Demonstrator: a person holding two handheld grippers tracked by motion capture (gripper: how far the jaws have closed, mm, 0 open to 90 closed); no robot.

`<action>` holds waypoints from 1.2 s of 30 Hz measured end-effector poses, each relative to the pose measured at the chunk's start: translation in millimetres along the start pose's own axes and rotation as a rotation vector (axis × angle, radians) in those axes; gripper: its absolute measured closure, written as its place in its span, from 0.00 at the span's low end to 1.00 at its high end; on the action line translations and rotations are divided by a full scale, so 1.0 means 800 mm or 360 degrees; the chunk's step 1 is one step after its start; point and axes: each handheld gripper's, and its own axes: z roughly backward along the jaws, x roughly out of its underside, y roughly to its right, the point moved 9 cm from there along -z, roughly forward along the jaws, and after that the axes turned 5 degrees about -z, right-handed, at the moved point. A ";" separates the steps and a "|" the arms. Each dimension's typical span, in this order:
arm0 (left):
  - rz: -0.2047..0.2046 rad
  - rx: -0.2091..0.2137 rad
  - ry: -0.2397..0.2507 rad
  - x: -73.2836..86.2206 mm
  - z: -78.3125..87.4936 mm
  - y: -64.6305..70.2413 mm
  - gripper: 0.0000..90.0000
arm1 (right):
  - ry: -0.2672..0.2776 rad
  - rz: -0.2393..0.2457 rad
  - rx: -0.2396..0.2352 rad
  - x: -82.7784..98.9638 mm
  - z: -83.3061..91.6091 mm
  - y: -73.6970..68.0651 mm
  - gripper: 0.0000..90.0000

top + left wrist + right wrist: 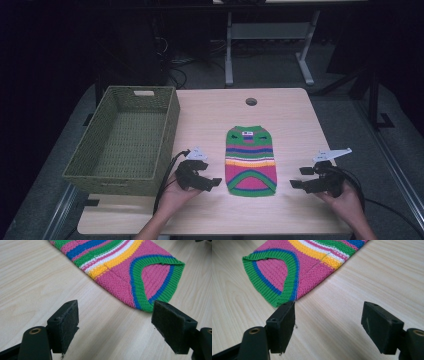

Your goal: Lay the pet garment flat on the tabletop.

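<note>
Approach step, as I judge it: both tongs close in on the sweater's near hem from opposite sides, nothing gripped yet.

Sweater (251, 160) lies flat on the table (210, 115), between the two tongs, striped pink, green, blue, yellow, white. Left tongs (206, 176) sit just beside its near left corner, jaws spread wide, empty; in the left gripper view the green-banded hem (152, 287) lies ahead and slightly right of the jaws, not touching. Right tongs (301, 177) sit near the near right corner, a little farther off, jaws likewise spread and empty; in the right gripper view the hem corner (279, 300) lies just past the left jaw.

Basket (127, 140) stands beyond the left tongs, away from the sweater.

Next move likely calls for each jaw pair to slide low over a hem corner, one pad under the knit, then pinch.

Writing: a small tag near the collar (247, 133), too small to read. No brand legible.
</note>
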 end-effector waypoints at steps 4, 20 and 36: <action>-0.0001 0.0004 0.0001 0.003 0.003 0.003 0.23 | 0.0021 -0.0005 -0.0006 0.007 0.003 -0.002 0.30; 0.0029 0.0036 0.0055 0.019 0.021 0.019 0.22 | 0.0081 0.0034 0.0067 0.031 0.027 -0.004 0.29; 0.0003 0.0027 0.0105 0.035 0.050 0.041 0.21 | 0.0139 -0.0004 0.0101 0.061 0.049 -0.008 0.28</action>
